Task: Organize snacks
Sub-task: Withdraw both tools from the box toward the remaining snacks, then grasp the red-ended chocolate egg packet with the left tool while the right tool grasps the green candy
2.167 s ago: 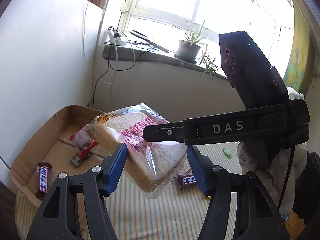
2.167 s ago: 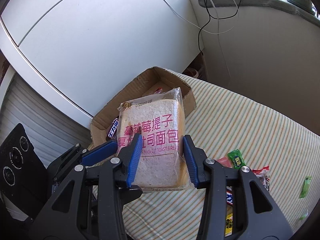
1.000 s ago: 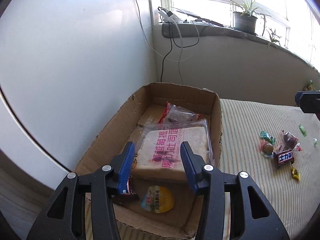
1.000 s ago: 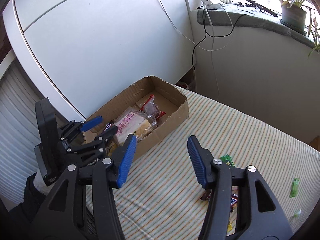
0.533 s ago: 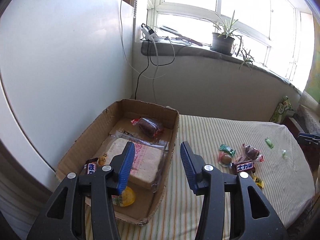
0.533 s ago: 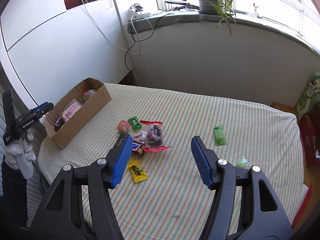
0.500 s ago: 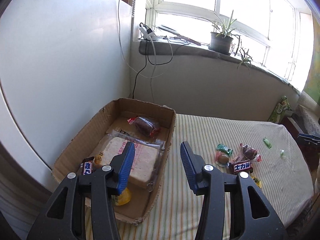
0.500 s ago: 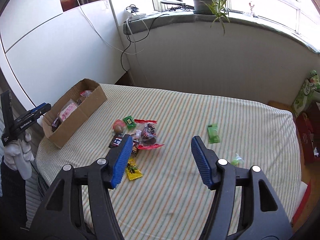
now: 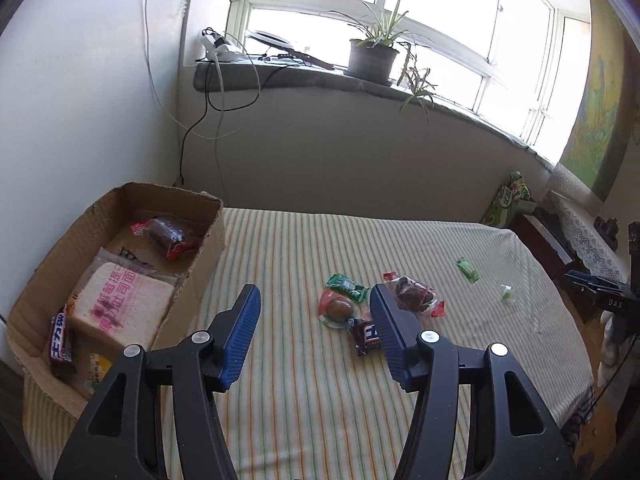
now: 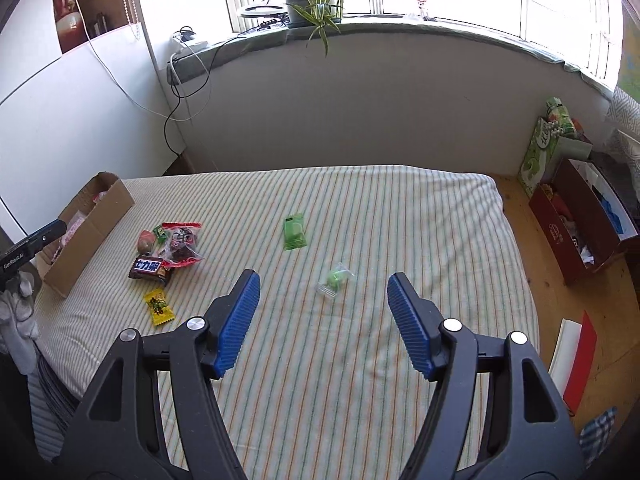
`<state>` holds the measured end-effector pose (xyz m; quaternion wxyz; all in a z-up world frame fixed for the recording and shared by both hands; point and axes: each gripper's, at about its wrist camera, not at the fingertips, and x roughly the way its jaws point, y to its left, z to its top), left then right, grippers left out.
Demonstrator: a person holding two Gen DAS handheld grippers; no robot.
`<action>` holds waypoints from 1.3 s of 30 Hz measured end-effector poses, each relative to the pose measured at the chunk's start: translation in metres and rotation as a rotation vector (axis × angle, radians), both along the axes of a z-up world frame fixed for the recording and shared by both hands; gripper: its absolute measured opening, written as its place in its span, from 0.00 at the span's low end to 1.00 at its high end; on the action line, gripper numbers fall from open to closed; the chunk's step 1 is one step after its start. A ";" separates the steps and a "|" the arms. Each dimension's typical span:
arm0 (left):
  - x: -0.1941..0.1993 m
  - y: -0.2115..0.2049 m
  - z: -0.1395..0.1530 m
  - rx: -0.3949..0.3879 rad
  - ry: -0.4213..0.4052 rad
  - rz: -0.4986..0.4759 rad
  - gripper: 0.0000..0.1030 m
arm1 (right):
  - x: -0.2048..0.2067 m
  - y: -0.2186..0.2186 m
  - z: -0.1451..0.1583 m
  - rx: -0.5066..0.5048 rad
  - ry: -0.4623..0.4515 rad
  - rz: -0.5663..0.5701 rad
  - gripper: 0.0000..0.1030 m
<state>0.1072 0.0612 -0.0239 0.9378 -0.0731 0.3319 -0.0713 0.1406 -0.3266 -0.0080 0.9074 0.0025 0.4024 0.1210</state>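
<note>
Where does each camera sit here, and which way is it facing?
Left wrist: on the left gripper, above the bed's left part, facing the window; box at left, bread inside; its open blue fingers show.
Right wrist: on the right gripper, above the bed's middle, facing the window, over a clear candy; open fingers show.
Shared: box, snack pile, green packet, plant; each sees the other gripper at its edge.

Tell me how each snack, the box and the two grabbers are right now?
cardboard box: open-topped, holding snacks
bread pack: flat inside the box
left gripper: open, empty
right gripper: open, empty
green packet: lying flat on the striped cloth
</note>
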 end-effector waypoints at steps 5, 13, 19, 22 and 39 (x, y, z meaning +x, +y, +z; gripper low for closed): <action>0.013 -0.034 -0.006 0.002 0.025 -0.057 0.55 | 0.007 -0.003 -0.015 -0.039 0.009 0.010 0.67; 0.037 -0.084 -0.018 0.029 0.076 -0.123 0.68 | 0.025 0.005 -0.038 -0.064 0.053 0.041 0.67; 0.059 -0.112 -0.036 0.022 0.136 -0.168 0.68 | 0.036 0.008 -0.054 -0.071 0.081 0.068 0.73; 0.068 -0.123 -0.045 0.008 0.164 -0.178 0.68 | 0.040 0.011 -0.062 -0.081 0.098 0.083 0.73; 0.101 -0.132 -0.070 0.010 0.220 -0.152 0.46 | 0.069 0.028 -0.090 -0.074 0.177 0.091 0.51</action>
